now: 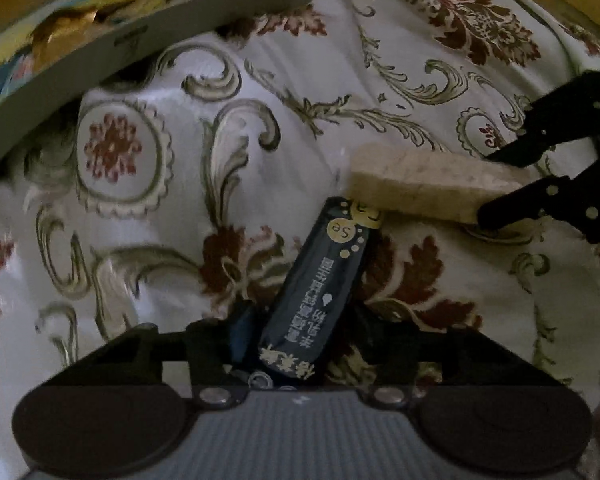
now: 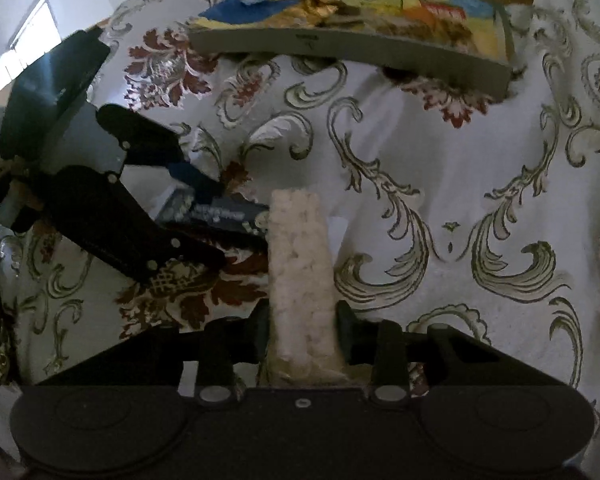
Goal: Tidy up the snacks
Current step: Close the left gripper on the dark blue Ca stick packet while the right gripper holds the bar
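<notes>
Left gripper [image 1: 300, 344] pinching the dark packet [image 1: 320, 280] at its near end, jaws narrowed on it; right gripper [image 2: 302, 328] clamping the pale bar [image 2: 300, 256] likewise. Both hanging just above the cloth [image 1: 380, 100], the far ends nearly meeting. Probably handling light: packet slick and floppy, bar brittle, so gripping gently across the width. Tray [image 2: 340, 46] lying beyond, contents blurring. Packet's lettering hard to read.

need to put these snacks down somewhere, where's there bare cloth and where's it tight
Bare floral tablecloth lies between the grey snack box and the puffed rice bar, stretching to the right of the bar. It is crowded left of the bar, where the dark snack packet and left hand-held gripper sit close to the right hand-held gripper.
</notes>
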`<state>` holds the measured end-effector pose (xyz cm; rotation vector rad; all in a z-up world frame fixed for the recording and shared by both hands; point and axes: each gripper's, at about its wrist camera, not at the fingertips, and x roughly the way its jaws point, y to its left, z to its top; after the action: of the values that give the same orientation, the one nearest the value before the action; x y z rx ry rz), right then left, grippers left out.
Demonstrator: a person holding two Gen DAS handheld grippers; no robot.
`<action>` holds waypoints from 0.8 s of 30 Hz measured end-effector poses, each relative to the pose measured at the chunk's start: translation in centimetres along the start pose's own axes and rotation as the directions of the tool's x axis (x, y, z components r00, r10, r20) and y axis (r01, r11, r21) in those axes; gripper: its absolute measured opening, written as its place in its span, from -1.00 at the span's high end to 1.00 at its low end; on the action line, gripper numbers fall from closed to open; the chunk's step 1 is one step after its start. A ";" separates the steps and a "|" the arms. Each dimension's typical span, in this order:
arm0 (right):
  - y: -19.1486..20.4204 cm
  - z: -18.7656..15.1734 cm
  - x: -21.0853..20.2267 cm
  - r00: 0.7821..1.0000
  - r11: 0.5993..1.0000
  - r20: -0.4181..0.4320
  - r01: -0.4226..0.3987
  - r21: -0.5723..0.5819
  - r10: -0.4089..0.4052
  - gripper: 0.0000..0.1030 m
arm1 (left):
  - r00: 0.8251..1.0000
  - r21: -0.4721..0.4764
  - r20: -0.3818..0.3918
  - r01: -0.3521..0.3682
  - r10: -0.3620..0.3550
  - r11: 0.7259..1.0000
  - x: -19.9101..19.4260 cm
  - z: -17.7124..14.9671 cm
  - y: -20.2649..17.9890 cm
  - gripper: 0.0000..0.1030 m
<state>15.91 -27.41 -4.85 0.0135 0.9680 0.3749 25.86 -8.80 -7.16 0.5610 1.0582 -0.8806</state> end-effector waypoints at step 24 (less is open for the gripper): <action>1.1 -2.8 0.5 0.997 0.998 0.050 0.057 0.013 -0.058 0.13 | 0.999 -0.354 -0.047 -0.019 0.002 0.935 -0.8 -1.7 -1.8 0.19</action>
<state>13.61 -26.64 -6.65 0.0055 0.9192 0.3146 23.32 -8.23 -7.10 0.2838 1.2217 -0.6476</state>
